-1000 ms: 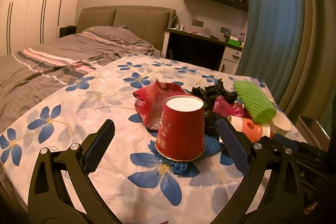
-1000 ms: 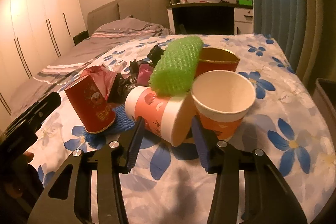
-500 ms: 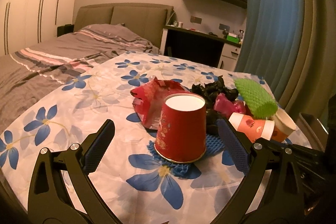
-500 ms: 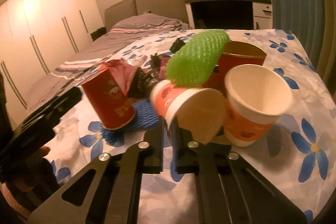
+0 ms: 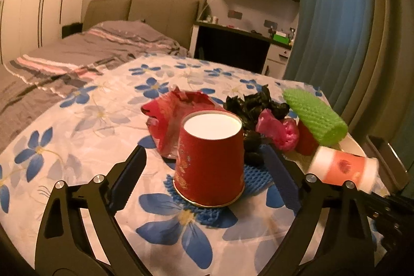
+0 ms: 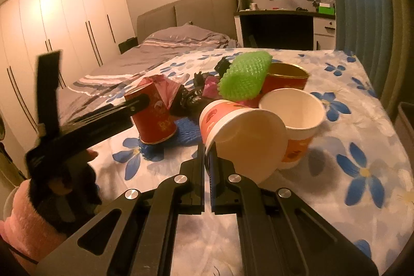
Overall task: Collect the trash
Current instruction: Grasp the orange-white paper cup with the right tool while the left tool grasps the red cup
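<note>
My right gripper is shut on the rim of an orange-and-white paper cup and holds it tilted above the table; the cup also shows in the left wrist view. My left gripper is open, with an upside-down red paper cup between its fingers, untouched. That red cup stands on a blue foam net. Behind lie a red wrapper, black plastic, a pink bag and a green foam net.
The table has a flowered cloth. An upright orange-and-white cup and a red cup stand by the green net. A grey bin sits off the table's right edge. A bed lies behind.
My right gripper closed on the lying orange cup's rim and lifted it off the table. My left gripper stayed open around the red cup.
</note>
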Action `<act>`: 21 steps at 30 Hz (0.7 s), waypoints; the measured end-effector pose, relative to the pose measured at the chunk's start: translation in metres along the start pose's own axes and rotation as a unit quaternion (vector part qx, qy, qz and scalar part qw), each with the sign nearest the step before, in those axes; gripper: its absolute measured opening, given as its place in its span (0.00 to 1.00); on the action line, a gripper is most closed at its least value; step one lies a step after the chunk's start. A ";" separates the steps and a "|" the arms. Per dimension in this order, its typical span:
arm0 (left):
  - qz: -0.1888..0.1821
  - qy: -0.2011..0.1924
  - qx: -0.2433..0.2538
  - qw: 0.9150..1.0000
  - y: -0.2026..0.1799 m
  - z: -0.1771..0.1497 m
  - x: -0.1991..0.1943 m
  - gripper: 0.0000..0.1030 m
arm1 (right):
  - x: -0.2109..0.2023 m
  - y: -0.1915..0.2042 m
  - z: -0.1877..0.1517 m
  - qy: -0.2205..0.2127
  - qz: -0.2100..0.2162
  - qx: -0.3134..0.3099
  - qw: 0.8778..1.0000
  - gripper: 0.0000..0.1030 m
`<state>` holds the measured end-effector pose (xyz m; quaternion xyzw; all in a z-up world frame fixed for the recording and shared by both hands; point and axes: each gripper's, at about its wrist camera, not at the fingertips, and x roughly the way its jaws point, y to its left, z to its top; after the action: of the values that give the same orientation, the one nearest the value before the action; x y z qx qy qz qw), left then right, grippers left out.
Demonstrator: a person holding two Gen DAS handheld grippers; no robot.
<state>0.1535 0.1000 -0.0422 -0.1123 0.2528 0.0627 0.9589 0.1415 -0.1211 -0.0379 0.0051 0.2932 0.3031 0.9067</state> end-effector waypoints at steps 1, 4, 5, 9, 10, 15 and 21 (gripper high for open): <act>-0.001 0.003 -0.002 1.000 0.000 0.000 0.001 0.85 | -0.003 -0.001 -0.001 -0.002 0.000 0.000 1.000 0.04; -0.006 0.015 -0.010 1.000 0.003 0.001 0.007 0.82 | -0.013 -0.001 -0.005 -0.005 0.001 0.000 1.000 0.04; -0.008 0.020 -0.013 1.000 0.003 0.000 0.008 0.80 | -0.016 0.000 -0.007 -0.006 0.000 -0.002 1.000 0.04; -0.010 0.033 -0.015 0.999 0.003 0.000 0.012 0.72 | -0.021 -0.003 -0.010 -0.006 -0.003 -0.002 1.000 0.04; -0.011 0.036 -0.014 0.999 0.003 0.000 0.013 0.69 | -0.022 -0.004 -0.010 -0.007 -0.004 -0.002 1.000 0.04; -0.017 0.046 -0.013 0.999 0.001 -0.001 0.018 0.57 | -0.028 -0.012 -0.010 -0.014 -0.011 0.006 1.000 0.04; -0.017 0.033 -0.012 0.999 0.000 -0.001 0.012 0.54 | -0.039 -0.014 -0.009 -0.023 -0.014 0.006 1.000 0.04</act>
<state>0.1630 0.1003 -0.0488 -0.1297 0.2816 0.0456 0.9496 0.1189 -0.1555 -0.0275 0.0133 0.2737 0.2885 0.9174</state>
